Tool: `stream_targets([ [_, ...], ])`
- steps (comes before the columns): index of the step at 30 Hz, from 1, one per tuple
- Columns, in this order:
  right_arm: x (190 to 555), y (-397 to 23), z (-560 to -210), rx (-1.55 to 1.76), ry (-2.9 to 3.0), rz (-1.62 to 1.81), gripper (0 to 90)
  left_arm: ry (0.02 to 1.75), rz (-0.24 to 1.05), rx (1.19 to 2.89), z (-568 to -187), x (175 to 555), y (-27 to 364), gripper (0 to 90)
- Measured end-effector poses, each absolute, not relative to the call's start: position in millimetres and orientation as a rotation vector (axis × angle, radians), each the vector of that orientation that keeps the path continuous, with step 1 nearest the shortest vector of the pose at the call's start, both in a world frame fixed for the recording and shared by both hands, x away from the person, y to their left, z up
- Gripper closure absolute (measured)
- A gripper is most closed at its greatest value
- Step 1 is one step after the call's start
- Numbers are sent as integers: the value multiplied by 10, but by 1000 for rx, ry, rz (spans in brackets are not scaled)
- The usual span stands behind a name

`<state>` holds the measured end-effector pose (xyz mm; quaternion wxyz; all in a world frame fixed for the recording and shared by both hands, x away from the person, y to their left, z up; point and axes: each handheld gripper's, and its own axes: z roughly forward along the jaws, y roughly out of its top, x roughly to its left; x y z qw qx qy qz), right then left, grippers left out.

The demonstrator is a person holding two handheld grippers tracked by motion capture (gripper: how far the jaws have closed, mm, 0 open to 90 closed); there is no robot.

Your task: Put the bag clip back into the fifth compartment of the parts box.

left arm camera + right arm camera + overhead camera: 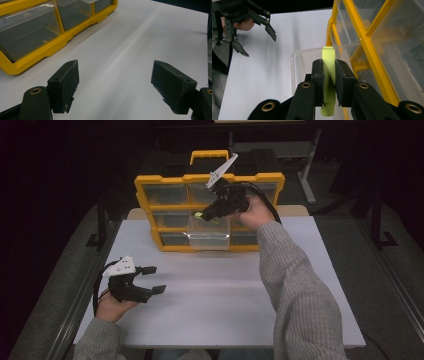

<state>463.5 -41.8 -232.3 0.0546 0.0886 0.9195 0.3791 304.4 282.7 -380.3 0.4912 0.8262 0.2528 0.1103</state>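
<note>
Lime-green and flat, the plastic strip (329,82) sits pinched between the two black pads of the right gripper (329,75), edge-on to that gripper's camera, its squared top poking above the jaws and its rounded lower end hanging below them. It looks thin, smooth and rigid, plain in colour with no marking that can be made out. The jaws are nearly closed, pressing on both flat faces, a hold that probably keeps the piece upright so it can drop narrow-end first.

Directly under it stands the clear drawer (298,65), pulled out of the middle of the yellow organiser (150,210), its open top facing up; that seems the reason the strip is carried there, above the drawer and not yet inside it. In the high view the right gripper (207,215) hovers over the drawer (209,234), by the far edge of the table (225,295), where the organiser stands.

Well apart, near the front left corner, the left gripper (154,279) rests low with its jaws spread wide and nothing between its pads (66,85), evidently just waiting clear of the work.
</note>
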Motion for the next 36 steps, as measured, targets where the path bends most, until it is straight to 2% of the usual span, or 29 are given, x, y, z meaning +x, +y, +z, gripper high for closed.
stream_targets([
  [36,4680,-395,-2620,301,2851,1085,770,617,268,2003,-3799,3046,2841,222],
])
